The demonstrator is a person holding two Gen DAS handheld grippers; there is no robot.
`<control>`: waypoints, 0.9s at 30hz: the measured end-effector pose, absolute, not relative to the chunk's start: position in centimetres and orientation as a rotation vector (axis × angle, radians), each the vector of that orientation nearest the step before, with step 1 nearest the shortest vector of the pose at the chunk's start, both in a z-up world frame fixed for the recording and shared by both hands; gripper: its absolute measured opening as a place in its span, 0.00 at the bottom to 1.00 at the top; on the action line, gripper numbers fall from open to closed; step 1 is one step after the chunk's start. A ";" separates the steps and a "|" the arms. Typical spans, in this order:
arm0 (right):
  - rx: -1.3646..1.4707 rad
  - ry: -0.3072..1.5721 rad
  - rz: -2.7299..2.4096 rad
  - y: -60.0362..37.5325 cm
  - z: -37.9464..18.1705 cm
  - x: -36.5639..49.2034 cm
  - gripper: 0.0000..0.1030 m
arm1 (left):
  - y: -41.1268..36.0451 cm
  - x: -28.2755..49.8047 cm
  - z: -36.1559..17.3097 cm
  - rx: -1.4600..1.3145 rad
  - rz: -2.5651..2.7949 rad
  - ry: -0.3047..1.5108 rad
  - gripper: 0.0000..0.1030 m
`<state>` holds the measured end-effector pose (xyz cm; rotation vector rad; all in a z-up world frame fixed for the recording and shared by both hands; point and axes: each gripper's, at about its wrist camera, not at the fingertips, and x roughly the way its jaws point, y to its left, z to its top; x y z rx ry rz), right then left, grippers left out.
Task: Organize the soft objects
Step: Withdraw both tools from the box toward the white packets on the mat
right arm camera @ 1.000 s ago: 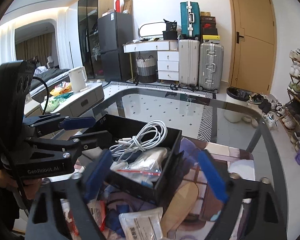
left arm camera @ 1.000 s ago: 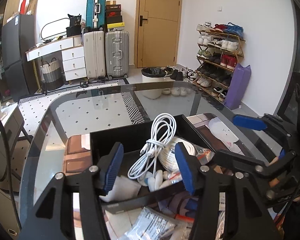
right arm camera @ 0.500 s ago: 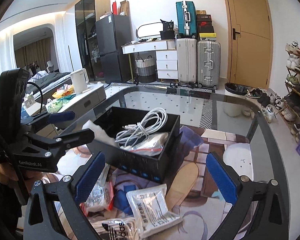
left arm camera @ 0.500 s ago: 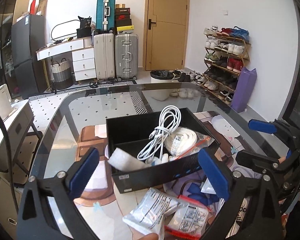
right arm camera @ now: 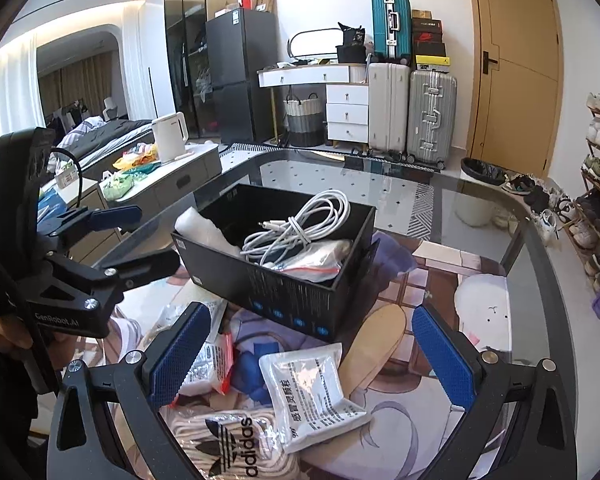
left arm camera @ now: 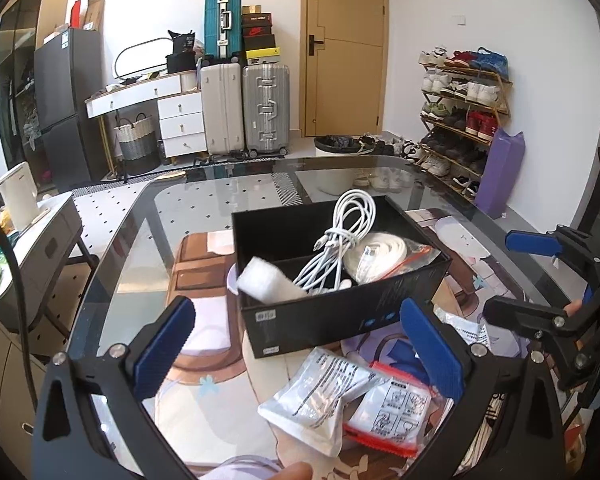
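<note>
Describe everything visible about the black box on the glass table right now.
The black box is an open-topped rectangular carton, looking like matte cardboard, with small blue marks and a label on its near wall. It sits upright on a printed mat on the glass table. Inside lie a coiled white cable, a white foam piece leaning over the rim, and a bagged white roll. No gripper touches it; sealed packets lie in front.
</note>
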<state>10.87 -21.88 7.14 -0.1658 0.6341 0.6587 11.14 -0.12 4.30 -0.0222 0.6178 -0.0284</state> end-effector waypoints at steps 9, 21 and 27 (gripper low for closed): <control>-0.188 0.688 0.668 -23.2 6.3 11.0 0.99 | 0.5 10.3 2.3 -0.042 -0.003 0.659 1.00; -0.231 0.748 0.673 -23.2 4.7 11.2 0.99 | -0.1 9.5 1.2 -0.038 -0.054 0.701 1.00; -0.235 0.768 0.677 -23.4 4.2 11.4 0.99 | -0.4 9.1 0.5 -0.025 -0.067 0.723 1.00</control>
